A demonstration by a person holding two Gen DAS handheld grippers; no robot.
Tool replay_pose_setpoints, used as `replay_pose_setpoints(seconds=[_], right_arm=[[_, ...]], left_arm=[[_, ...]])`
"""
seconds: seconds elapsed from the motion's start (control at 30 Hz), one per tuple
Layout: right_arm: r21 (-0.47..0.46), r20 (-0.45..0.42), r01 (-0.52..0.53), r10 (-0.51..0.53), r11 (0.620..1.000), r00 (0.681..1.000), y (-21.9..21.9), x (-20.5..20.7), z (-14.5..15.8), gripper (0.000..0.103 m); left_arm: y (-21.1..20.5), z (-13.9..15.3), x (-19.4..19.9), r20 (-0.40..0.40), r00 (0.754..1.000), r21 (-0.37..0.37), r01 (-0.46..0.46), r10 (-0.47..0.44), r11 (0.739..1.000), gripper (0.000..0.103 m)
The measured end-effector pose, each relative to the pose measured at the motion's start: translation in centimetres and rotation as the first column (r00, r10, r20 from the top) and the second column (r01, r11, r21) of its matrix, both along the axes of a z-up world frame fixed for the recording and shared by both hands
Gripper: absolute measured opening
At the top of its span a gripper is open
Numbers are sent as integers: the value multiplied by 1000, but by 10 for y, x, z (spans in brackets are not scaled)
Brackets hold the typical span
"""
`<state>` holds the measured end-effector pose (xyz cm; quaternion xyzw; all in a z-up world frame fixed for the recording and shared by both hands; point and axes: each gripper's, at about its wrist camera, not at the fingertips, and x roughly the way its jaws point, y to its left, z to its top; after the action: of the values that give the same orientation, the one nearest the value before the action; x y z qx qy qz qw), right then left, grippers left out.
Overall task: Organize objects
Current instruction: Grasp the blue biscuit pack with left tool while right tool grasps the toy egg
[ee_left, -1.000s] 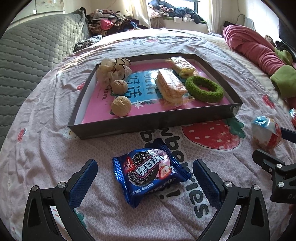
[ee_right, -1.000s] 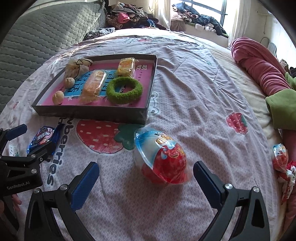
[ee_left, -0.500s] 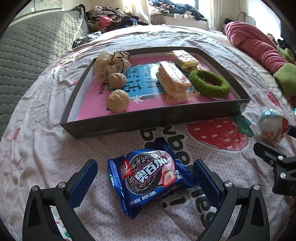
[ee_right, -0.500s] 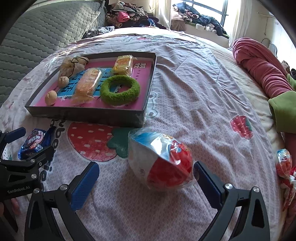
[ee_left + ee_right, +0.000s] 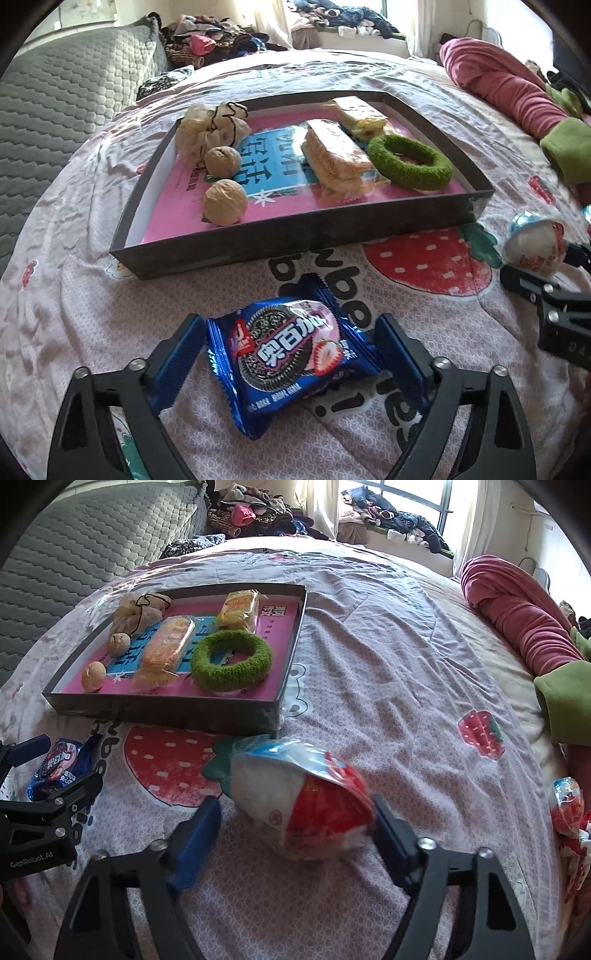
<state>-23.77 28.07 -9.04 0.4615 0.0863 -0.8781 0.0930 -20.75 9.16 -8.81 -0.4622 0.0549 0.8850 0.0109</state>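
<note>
A blue Oreo packet (image 5: 291,350) lies on the bedspread between the fingers of my left gripper (image 5: 291,354); both blue pads touch its ends. A wrapped red-and-white chocolate egg (image 5: 303,805) lies between the fingers of my right gripper (image 5: 295,834); the right pad touches it, the left pad stands a little off. Beyond both sits a dark shallow tray (image 5: 295,236) holding two walnuts (image 5: 225,201), a cloth pouch (image 5: 210,129), two wrapped biscuits (image 5: 332,155) and a green ring (image 5: 408,160). The tray (image 5: 166,709) and the packet (image 5: 61,764) also show in the right wrist view.
A rolled pink blanket (image 5: 517,613) and a green cloth (image 5: 565,701) lie at the right. Another wrapped egg (image 5: 567,805) sits at the right edge. A grey quilted headboard (image 5: 55,96) is at the left. Clothes (image 5: 258,513) are piled at the back.
Both grippers have moved forward and narrowed. The left fingers have closed onto the Oreo packet. The right fingers have closed in around the egg, which has rolled onto its side.
</note>
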Motion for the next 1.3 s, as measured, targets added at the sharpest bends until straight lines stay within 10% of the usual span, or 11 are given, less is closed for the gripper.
replay_pose_setpoints(seconds=[0.17, 0.3, 1.3], right_arm=[[-16, -2, -9, 9, 1000, 1000, 1, 2, 1, 68], [-32, -6, -18, 18, 999, 1000, 0, 3, 4, 67], [-110, -69, -134, 127, 985, 989, -41, 47, 55, 67]], left_arm=[[-2, 2, 3, -2, 1000, 16, 5, -5, 1000, 85], [-5, 8, 5, -18, 1000, 26, 10, -9, 1000, 54], [-27, 46, 39, -30, 999, 47, -15, 16, 999, 53]])
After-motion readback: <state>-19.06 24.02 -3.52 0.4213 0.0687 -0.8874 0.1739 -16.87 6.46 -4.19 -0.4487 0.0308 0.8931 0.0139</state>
